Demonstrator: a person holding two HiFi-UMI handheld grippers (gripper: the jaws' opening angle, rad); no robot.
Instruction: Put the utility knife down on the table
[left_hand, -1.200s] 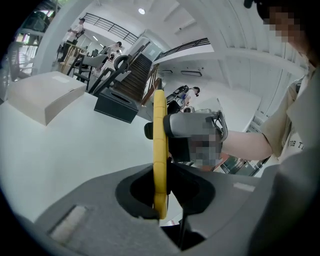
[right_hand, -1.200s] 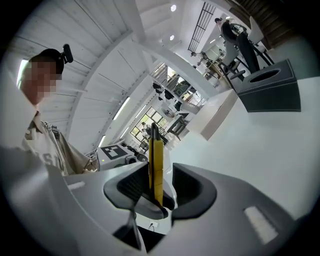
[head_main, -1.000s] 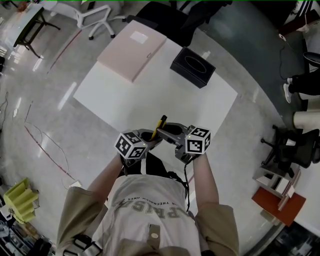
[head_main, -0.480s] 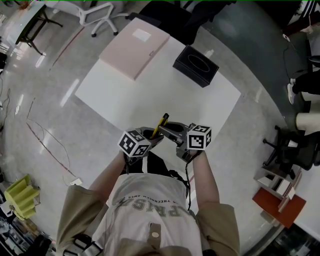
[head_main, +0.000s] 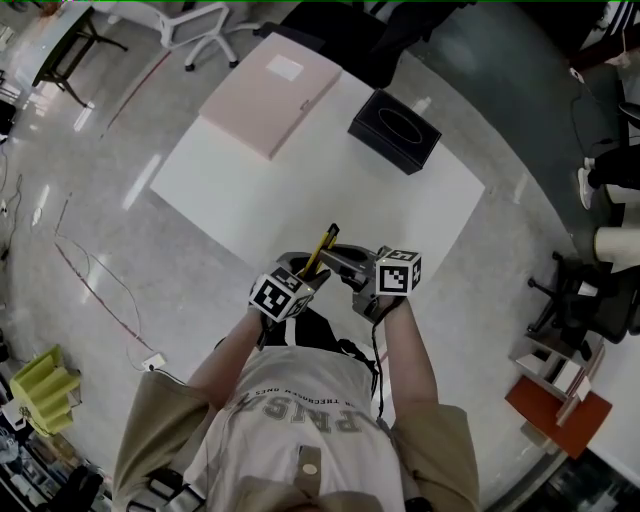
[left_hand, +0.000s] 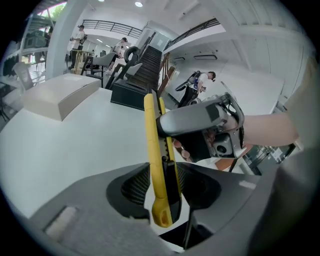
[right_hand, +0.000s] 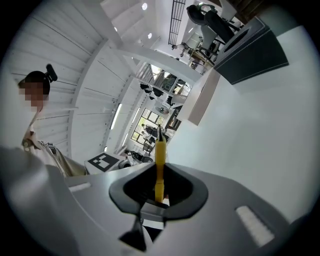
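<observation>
A yellow utility knife (head_main: 322, 250) stands tilted above the near edge of the white table (head_main: 250, 190), between my two grippers. My left gripper (head_main: 303, 277) surrounds its lower end. In the left gripper view the knife (left_hand: 159, 165) sits between the ribbed pads with a gap on each side, and the jaws are opening. My right gripper (head_main: 338, 262) comes in from the right, closing, and crosses the knife higher up as a grey jaw (left_hand: 192, 119). In the right gripper view the knife (right_hand: 160, 165) shows edge-on, pinched between that gripper's (right_hand: 159, 192) jaws.
A flat pink box (head_main: 268, 95) lies at the table's far left and a black tissue box (head_main: 394, 131) at the far right. Office chairs (head_main: 580, 300) and a red-topped stand (head_main: 555, 400) are on the floor to the right. The person's body is just behind the grippers.
My left gripper has shifted right and a little lower, closer to the right gripper. The knife stays tilted between the two grippers, and the right gripper has barely moved.
</observation>
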